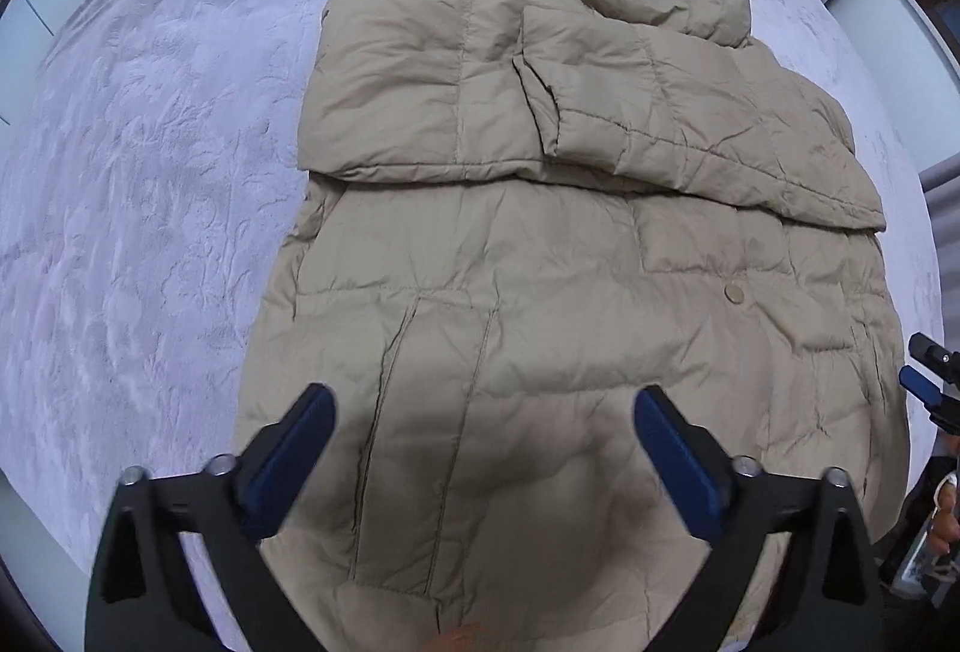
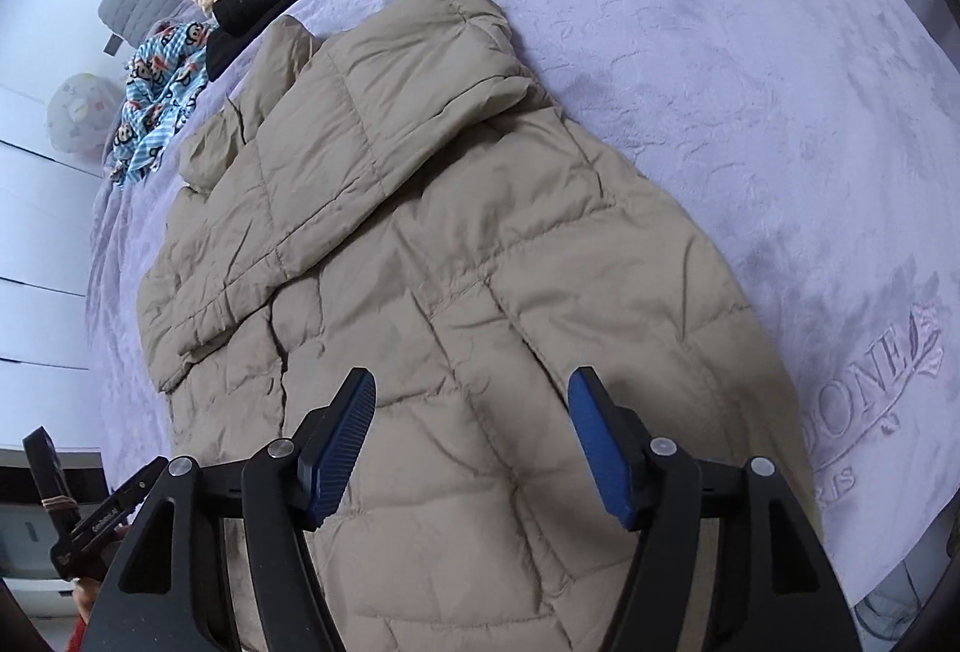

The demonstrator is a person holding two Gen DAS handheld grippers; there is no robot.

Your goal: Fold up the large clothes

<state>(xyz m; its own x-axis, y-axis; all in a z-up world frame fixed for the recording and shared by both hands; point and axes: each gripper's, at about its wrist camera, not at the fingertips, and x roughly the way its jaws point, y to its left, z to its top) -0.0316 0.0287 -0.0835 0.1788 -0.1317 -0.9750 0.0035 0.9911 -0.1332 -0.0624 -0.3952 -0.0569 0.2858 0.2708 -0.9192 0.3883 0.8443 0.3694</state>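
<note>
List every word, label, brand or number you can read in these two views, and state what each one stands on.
"DONE": large embossed letters on the lilac plush bed blanket, near its right edge; the word's start is hidden by the beige quilted puffer jacket.
"IS": smaller embossed letters below it, the end of a partly hidden word.
Small white print on the left gripper's black body: too small to read.
</note>
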